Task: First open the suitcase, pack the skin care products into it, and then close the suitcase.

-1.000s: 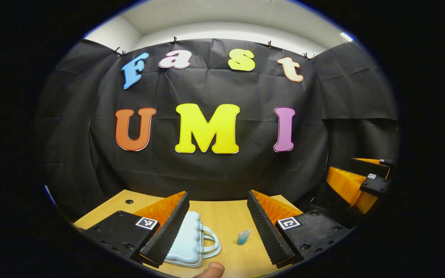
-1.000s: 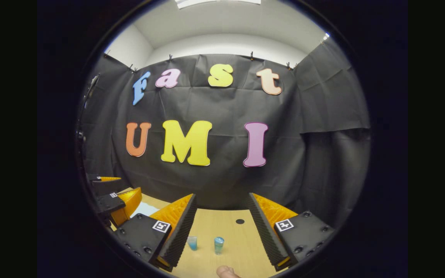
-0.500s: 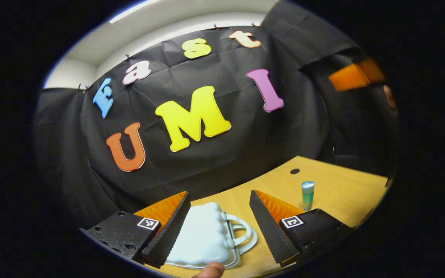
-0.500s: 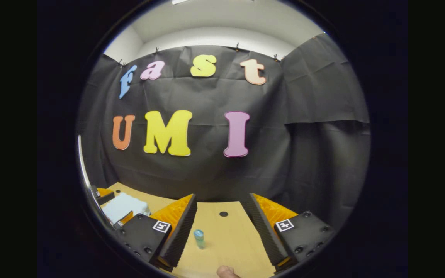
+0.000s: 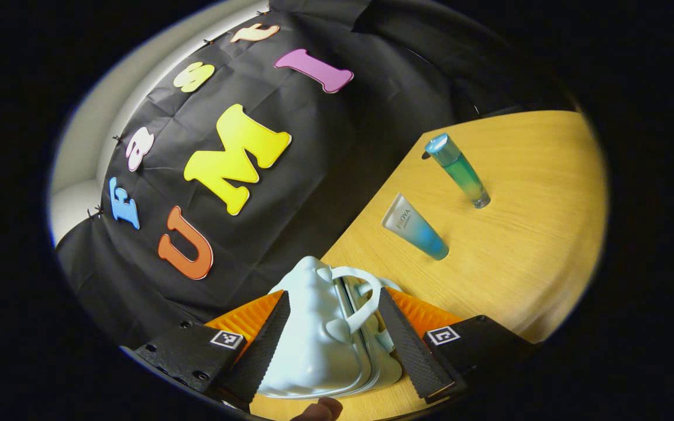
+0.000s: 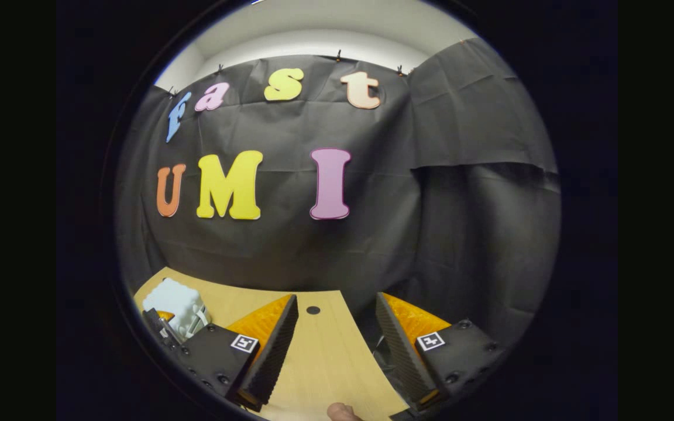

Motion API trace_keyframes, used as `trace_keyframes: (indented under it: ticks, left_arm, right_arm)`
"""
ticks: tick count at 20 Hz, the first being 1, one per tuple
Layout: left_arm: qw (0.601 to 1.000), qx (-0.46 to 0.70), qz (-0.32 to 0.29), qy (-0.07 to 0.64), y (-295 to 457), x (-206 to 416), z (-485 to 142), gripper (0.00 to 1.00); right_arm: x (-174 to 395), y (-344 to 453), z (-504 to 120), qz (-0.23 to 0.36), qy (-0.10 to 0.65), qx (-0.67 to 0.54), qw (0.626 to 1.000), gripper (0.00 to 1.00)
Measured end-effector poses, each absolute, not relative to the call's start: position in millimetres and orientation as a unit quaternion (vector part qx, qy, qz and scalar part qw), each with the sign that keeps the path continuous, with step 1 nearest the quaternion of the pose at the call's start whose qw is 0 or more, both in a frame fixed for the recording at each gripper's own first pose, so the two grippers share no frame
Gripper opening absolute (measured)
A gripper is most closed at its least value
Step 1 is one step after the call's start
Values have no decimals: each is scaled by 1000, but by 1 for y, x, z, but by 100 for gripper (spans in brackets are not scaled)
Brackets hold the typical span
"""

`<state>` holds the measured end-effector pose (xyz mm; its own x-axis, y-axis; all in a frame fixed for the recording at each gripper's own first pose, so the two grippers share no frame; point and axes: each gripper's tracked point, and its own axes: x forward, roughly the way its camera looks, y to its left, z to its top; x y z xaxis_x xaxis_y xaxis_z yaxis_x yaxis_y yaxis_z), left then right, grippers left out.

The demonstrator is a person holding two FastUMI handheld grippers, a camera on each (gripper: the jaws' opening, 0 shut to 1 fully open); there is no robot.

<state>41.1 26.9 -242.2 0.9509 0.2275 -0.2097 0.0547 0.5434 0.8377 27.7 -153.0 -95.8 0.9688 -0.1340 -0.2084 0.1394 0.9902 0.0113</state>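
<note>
One suitcase (image 5: 319,345) between spread left tongs (image 5: 332,342); one tube (image 5: 416,228), one bottle (image 5: 458,171); right tongs (image 6: 332,345) apart

Case up on edge, L gripper rolled; R gripper swung off the products

L gripper (image 5: 332,339) view now tilts hard vs 1 s ago; case (image 5: 319,339), flat on table (image 5: 524,245) before, stands between its fingers w/ handle (image 5: 356,298) up. Tube (image 5: 414,227) and bottle (image 5: 457,171) sit further off. R gripper (image 6: 332,345) view pans right: bottle and tube gone from between its fingers, case (image 6: 174,303) now at left.
</note>
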Motion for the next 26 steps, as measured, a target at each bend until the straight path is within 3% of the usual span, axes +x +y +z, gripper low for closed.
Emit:
trace_keyframes:
  ticks: [11, 14, 15, 17, 22, 24, 26]
  left_arm:
    - [764, 605, 67, 215, 40, 57, -290, 98]
    - [748, 623, 48, 226, 35, 61, -296, 93]
    - [745, 625, 43, 227, 36, 64, -296, 80]
    - [740, 629, 39, 234, 42, 66, -298, 66]
    - [736, 627, 18, 252, 45, 69, -304, 48]
    - [754, 609, 8, 247, 42, 72, -302, 28]
    - [766, 598, 2, 237, 37, 73, -296, 18]
  right_arm:
    - [35, -155, -152, 7, 158, 40, 987, 80]
    - [34, -146, -148, 14, 150, 23, 988, 80]
    - [34, -142, -146, 13, 148, 19, 989, 80]
    - [31, -131, -146, 11, 152, 19, 988, 80]
    - [19, -103, -147, 4, 156, 5, 988, 80]
    - [15, -91, -143, 1, 154, -5, 988, 80]
    - [10, -81, -137, -1, 148, -13, 989, 80]
